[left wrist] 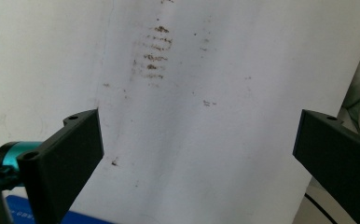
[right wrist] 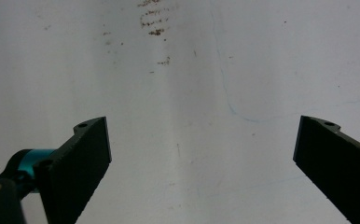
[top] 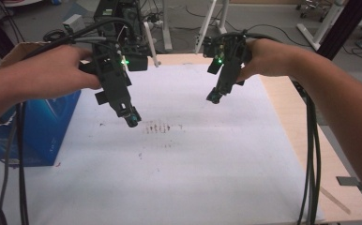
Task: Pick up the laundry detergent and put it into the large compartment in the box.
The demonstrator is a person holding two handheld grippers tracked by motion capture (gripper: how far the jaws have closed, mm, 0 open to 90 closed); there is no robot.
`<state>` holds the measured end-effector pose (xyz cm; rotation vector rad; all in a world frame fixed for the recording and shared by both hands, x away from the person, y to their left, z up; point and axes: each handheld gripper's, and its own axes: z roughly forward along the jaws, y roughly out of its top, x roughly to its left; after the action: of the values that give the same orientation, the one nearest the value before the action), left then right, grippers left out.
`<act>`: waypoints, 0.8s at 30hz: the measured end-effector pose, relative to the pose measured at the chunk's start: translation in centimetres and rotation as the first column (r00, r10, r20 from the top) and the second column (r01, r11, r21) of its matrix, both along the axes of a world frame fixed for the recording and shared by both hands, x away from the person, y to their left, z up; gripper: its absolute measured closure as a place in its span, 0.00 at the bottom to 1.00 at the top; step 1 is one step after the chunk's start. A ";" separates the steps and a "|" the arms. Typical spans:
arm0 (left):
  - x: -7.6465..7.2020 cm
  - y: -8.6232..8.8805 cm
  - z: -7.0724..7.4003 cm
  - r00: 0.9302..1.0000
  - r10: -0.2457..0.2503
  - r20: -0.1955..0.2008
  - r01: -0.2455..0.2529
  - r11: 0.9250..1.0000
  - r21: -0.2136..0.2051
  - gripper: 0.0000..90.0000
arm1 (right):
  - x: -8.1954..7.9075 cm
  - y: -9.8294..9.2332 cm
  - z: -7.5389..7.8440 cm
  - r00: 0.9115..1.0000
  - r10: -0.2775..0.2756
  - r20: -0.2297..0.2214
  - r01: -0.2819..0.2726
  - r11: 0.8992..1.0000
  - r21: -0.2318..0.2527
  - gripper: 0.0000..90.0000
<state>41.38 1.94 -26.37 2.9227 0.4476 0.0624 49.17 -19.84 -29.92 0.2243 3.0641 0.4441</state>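
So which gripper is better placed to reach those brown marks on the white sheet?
Left, probably. The left gripper hangs low right beside the brown marks on the white sheet, open. The right gripper, also open, sits farther off.

white table cover (top: 193, 164) with brown smudge rows (top: 158, 127); blue box (top: 48, 126); black fingers (left wrist: 71, 154)
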 end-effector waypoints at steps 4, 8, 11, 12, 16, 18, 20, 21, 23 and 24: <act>0.4 0.1 -0.1 1.000 0.008 -0.004 -0.008 1.000 -0.006 0.02 | 0.1 -0.4 -0.2 1.000 -0.009 -0.007 0.008 1.000 -0.008 0.03; 0.6 0.3 -0.2 1.000 0.015 0.005 -0.015 1.000 -0.016 0.02 | 0.2 -0.6 -0.2 1.000 -0.011 -0.008 0.011 1.000 -0.005 0.03; 0.6 0.5 -0.2 1.000 0.008 -0.001 -0.008 0.999 -0.031 0.02 | 0.2 -0.5 -0.3 1.000 -0.011 -0.008 0.011 1.000 -0.014 0.03; 0.5 0.5 -0.2 1.000 0.004 -0.005 -0.004 1.000 -0.028 0.02 | 0.2 -0.5 -0.2 1.000 -0.013 -0.008 0.013 1.000 -0.014 0.03; 0.5 0.8 -0.2 1.000 0.006 -0.008 -0.006 1.000 -0.025 0.02 | 0.2 -0.4 -0.1 1.000 -0.013 -0.005 0.012 1.000 -0.007 0.03; 0.5 0.9 -0.1 1.000 0.009 -0.004 -0.009 0.999 -0.034 0.02 | 0.1 -0.4 -0.1 1.000 -0.015 -0.006 0.015 1.000 -0.012 0.03; 0.5 0.9 -0.1 1.000 0.008 -0.009 -0.008 0.999 -0.035 0.02 | 0.1 -0.4 -0.1 1.000 -0.014 -0.005 0.014 1.000 -0.014 0.03; 0.5 0.9 -0.1 1.000 0.003 -0.008 -0.003 0.999 -0.034 0.02 | 0.0 -0.4 -0.1 1.000 -0.013 -0.004 0.013 1.000 -0.013 0.03; 0.4 0.9 -0.2 1.000 -0.001 -0.014 0.001 1.000 -0.030 0.02 | 0.0 -0.4 0.0 1.000 -0.016 -0.003 0.016 1.000 -0.011 0.03; 0.3 0.8 -0.2 1.000 -0.001 -0.013 0.000 0.999 -0.032 0.02 | 0.0 -0.4 0.0 1.000 -0.012 -0.001 0.012 1.000 -0.010 0.03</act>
<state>41.73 2.78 -26.60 2.8932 0.4455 0.0358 49.14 -20.25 -29.88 0.2432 3.0637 0.4289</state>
